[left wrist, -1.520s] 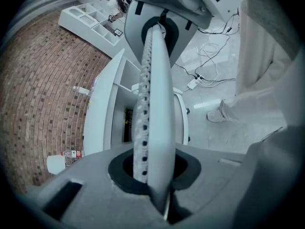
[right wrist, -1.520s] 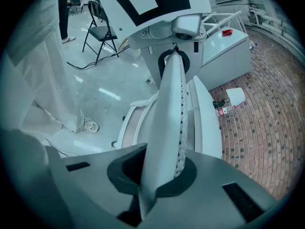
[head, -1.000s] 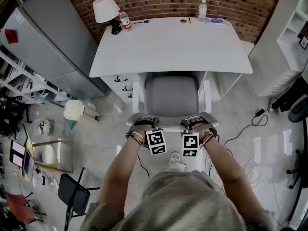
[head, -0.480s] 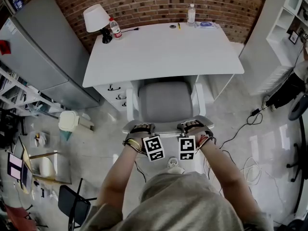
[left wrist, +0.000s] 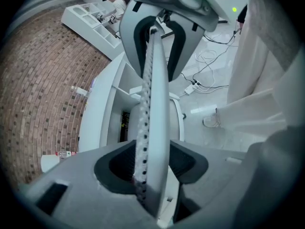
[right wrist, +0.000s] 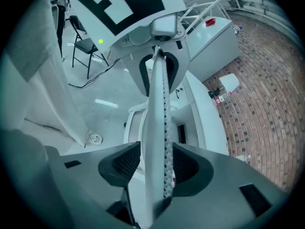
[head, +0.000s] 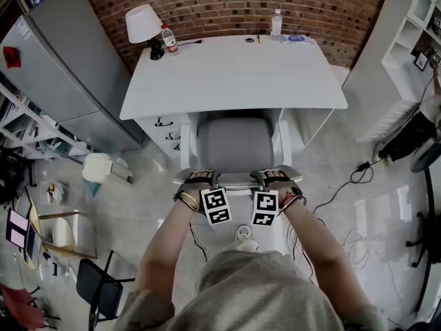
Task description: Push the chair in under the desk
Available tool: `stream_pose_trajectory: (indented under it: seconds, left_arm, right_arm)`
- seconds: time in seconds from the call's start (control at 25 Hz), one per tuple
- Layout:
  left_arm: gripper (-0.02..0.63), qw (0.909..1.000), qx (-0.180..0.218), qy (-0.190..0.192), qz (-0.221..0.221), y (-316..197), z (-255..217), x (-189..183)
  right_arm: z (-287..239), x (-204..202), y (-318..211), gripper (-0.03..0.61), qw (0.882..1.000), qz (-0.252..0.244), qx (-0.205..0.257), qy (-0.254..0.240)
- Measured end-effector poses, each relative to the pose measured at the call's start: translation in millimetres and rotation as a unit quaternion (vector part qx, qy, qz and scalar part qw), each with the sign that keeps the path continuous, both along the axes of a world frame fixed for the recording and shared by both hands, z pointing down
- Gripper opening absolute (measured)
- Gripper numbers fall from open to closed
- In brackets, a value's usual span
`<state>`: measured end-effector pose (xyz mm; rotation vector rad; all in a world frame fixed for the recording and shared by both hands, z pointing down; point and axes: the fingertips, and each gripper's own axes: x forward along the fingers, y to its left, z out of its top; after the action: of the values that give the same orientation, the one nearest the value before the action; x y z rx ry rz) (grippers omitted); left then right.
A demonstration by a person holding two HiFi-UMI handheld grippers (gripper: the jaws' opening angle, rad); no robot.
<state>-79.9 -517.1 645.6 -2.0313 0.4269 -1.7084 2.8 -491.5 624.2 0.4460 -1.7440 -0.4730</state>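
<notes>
Head view: the white office chair with grey seat stands at frame centre, partly under the white bench, its back edge running left to right. The left claw and right claw straddle that edge equally near, both opening, pads not pressing it.

A red-brown brick wall closes the far side of the room, and the white counter stands pushed up against it with a white-shaded lamp on its far left corner. The floor is pale and glossy, catching soft reflections, with loose cables trailing across it on the right. A big grey cabinet and open metal shelving fill the left side, a small white bin and a black folding chair sit on the floor nearer me, and a white shelf unit lines the right.
</notes>
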Motion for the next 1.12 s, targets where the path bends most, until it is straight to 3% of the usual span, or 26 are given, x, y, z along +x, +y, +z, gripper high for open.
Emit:
stream_pose_trajectory:
  seconds: [0.16, 0.48, 0.84, 1.12]
  left_arm:
    - [0.204, 0.9993, 0.022, 0.027, 0.010, 3.6, -21.3, 16.7]
    - [0.218, 0.9978, 0.041, 0.047, 0.022, 24.9, -45.2, 32.5]
    - [0.218, 0.9942, 0.047, 0.096, -0.016, 52.1, -65.3, 33.7]
    - [0.216, 0.9838, 0.065, 0.152, -0.070, 72.1, -92.1, 26.9]
  right_arm:
    - [-15.6, 0.8, -1.5, 0.175, 1.000, 0.006, 0.014, -0.012]
    - [-33.9, -1.1, 16.3, 0.186, 1.000, -0.002, 0.012, -0.019]
    - [-65.8, -8.2, 32.2, 0.186, 0.997, 0.004, 0.049, -0.057]
    - [-90.8, -12.6, 55.5, 0.186, 0.991, 0.029, 0.066, -0.114]
